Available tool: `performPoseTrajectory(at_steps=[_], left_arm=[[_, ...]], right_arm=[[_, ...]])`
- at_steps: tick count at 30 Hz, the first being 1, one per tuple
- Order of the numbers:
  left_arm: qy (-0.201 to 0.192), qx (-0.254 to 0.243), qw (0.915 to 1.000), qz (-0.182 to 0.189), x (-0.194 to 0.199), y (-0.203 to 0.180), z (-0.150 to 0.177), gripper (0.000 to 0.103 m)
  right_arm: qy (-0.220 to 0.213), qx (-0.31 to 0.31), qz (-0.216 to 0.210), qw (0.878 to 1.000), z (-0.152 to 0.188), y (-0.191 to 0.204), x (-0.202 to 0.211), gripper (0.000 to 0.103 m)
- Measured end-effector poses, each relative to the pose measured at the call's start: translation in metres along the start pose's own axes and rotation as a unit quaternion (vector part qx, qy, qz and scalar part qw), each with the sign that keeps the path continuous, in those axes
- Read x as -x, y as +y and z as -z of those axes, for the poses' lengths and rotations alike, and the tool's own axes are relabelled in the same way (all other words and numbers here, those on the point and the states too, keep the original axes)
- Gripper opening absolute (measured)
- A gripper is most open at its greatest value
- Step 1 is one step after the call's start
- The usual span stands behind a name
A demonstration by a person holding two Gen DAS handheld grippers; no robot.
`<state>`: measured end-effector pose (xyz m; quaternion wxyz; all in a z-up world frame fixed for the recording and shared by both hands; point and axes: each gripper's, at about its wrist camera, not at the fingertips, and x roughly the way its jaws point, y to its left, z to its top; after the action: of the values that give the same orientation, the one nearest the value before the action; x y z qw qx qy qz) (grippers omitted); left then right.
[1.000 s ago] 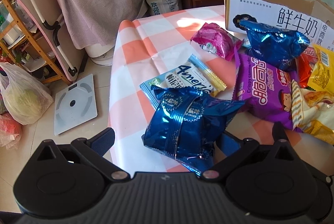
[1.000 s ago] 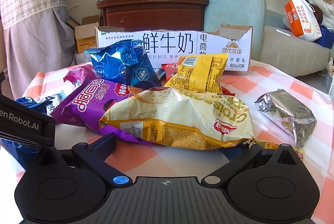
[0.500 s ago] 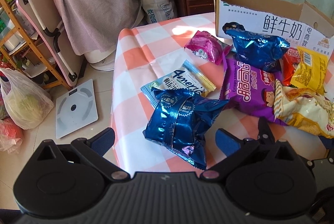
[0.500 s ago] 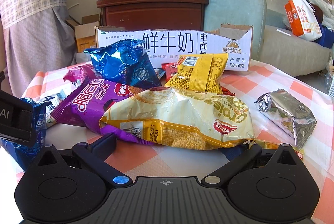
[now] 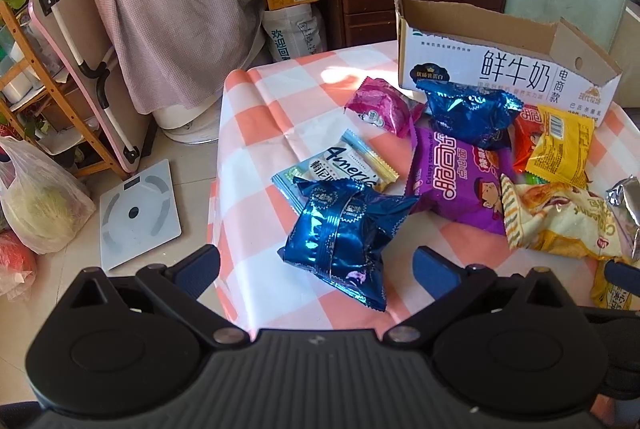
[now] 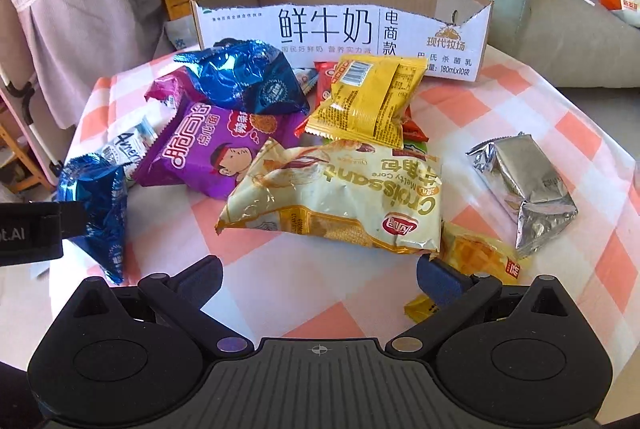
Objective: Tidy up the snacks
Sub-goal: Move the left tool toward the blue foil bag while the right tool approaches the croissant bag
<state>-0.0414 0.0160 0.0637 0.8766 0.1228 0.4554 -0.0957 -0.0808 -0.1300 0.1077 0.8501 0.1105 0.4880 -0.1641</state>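
1. Left tongs [image 5: 316, 263]: spread apart, nothing clamped. Hovering over near-left part of bench, w/ the crinkled dark-blue foil snack bag [image 5: 340, 233] lying just ahead between the blue fingertips [image 5: 198, 265], not touching them.
2. Right tongs [image 6: 318, 275]: also wide apart, empty, above near-centre of bench. The pale yellow croissant bag [image 6: 340, 197] lies just in front; right fingertip near a small yellow pastry pack [image 6: 478, 255].
3. Bench [image 6: 304, 293]: covered w/ orange-and-white checked cloth.
4. Behind the near blue bag: white-and-blue wafer packet [image 5: 340, 165], partly under it. Right of that, the purple crispy-noodle bag [image 5: 452, 181].
5. Further back: small magenta packet [image 5: 380, 107], a second dark-blue foil bag [image 5: 468, 113], yellow plastic packet [image 6: 368, 97] lying over a red one [image 5: 524, 137].
6. Right side, apart from the pile: crumpled silver foil pack [image 6: 520, 189].
7. Far edge: open white cardboard milk carton box [image 6: 344, 29], cut-down top, snacks outside it.
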Motion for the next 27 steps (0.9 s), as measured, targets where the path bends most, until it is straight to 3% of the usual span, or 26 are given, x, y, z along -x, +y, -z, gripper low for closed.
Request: performPoseTrajectory(at_steps=[10,15,27], left_arm=[[0.001,-0.02,0.9997,0.012,0.016,-0.002,-0.016,0.102],[0.001,-0.015,0.9999,0.001,0.013,-0.009,-0.022,0.102],[0.021,-0.005,0.9997,-0.012,-0.006,-0.023,-0.02,0.101]], right_arm=[[0.02,0.054,0.014,0.998,-0.041,-0.003,0.033,0.103],[-0.009,0.057,0.045,0.997,-0.049,-0.007,0.031,0.103],[0.024,-0.006,0.066,0.997,-0.044,-0.012,0.015,0.103]])
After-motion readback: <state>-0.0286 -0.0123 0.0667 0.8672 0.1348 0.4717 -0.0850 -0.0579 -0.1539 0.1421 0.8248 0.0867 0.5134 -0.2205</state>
